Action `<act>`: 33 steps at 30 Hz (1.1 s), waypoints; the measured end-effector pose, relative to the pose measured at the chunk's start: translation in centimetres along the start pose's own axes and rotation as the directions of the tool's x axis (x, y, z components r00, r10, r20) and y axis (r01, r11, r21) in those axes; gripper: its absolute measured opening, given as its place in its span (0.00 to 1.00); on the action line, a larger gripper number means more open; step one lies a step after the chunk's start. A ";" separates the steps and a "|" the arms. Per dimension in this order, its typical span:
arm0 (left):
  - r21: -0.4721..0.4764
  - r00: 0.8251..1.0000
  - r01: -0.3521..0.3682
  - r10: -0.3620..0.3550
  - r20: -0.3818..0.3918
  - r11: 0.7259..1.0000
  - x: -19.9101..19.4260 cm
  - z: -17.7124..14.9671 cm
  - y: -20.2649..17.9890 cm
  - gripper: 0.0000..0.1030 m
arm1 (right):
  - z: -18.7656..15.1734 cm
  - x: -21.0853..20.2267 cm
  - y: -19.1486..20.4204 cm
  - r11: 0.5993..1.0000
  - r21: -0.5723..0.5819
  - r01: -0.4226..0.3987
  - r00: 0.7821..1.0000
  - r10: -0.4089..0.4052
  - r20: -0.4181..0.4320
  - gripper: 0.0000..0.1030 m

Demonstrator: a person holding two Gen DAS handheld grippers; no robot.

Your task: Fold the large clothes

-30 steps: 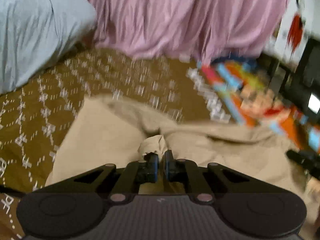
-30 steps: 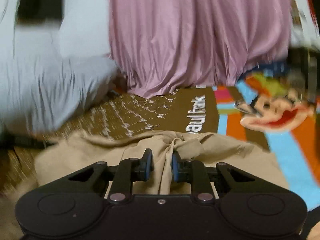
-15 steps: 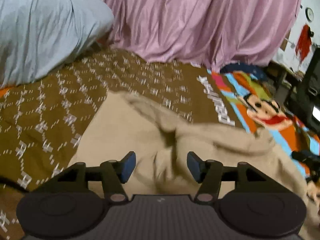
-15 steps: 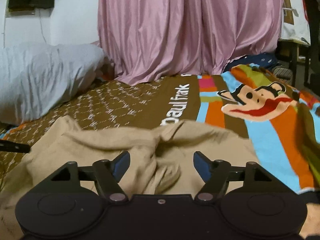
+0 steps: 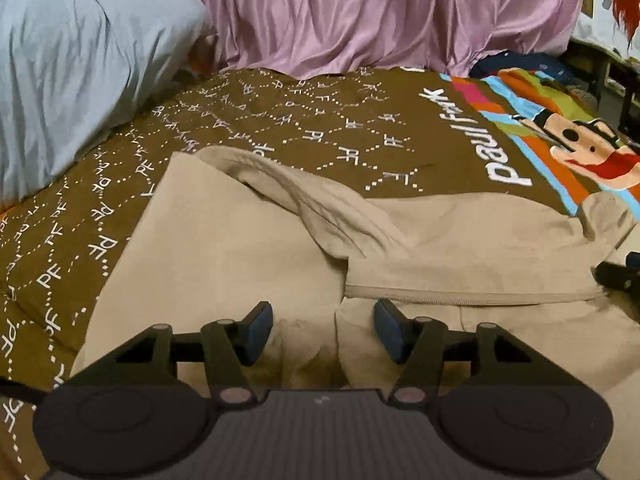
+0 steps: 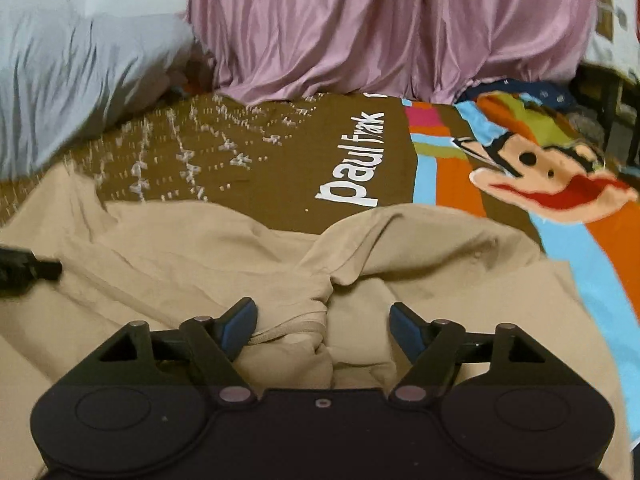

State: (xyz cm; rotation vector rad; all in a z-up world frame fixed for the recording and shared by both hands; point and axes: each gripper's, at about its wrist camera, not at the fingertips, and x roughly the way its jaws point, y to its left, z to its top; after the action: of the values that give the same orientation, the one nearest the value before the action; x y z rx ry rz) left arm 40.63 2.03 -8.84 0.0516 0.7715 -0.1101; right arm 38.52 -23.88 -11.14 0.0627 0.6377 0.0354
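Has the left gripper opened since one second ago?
Yes. The left gripper was shut on the tan garment; now its fingers stand apart over the cloth.

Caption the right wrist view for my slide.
Open right claw above rumpled beige garment on cartoon bedspread.

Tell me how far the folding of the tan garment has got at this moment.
Done: the tan garment lies on the patterned bedspread with one part folded over, its zippered edge on top. In hand: nothing; left gripper and right gripper have jaws open above the cloth. Left: it looks bunched and wrinkled, so further folds seem needed.
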 end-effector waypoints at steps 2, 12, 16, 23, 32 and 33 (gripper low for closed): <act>-0.049 0.999 0.032 -0.031 0.021 0.998 -1.7 0.0 0.9 0.62 | 0.5 -2.2 -0.1 1.000 0.025 -0.013 1.000 0.012 0.018 0.71; 0.076 0.997 0.066 -0.063 -0.032 0.995 -7.4 -5.4 -0.5 0.73 | -4.7 -9.5 3.3 0.983 -0.185 -0.009 0.999 0.001 -0.042 0.78; 0.062 0.997 0.041 -0.038 -0.061 0.997 -6.7 -6.2 -1.1 0.71 | -4.7 -8.8 2.0 0.998 -0.064 -0.015 0.996 0.010 -0.088 0.80; -0.029 0.997 0.080 -0.080 -0.018 0.996 -13.4 -6.7 2.4 0.92 | -3.6 -17.0 0.8 0.994 -0.064 -0.086 0.996 0.086 -0.001 0.86; 0.022 0.998 0.062 -0.062 -0.023 0.998 -23.2 -11.3 3.9 1.00 | -6.8 -29.5 2.0 0.975 -0.206 -0.085 0.996 0.083 -0.020 0.99; 0.030 0.997 0.069 -0.068 -0.023 0.997 -23.9 -12.1 3.8 1.00 | -7.4 -30.2 2.1 0.972 -0.219 -0.086 0.996 0.081 -0.032 0.99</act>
State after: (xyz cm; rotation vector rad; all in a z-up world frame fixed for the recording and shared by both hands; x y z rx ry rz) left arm 15.72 8.78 -0.75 0.0560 0.7940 -0.1870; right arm 9.80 -22.99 0.99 -0.1253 0.6507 0.1884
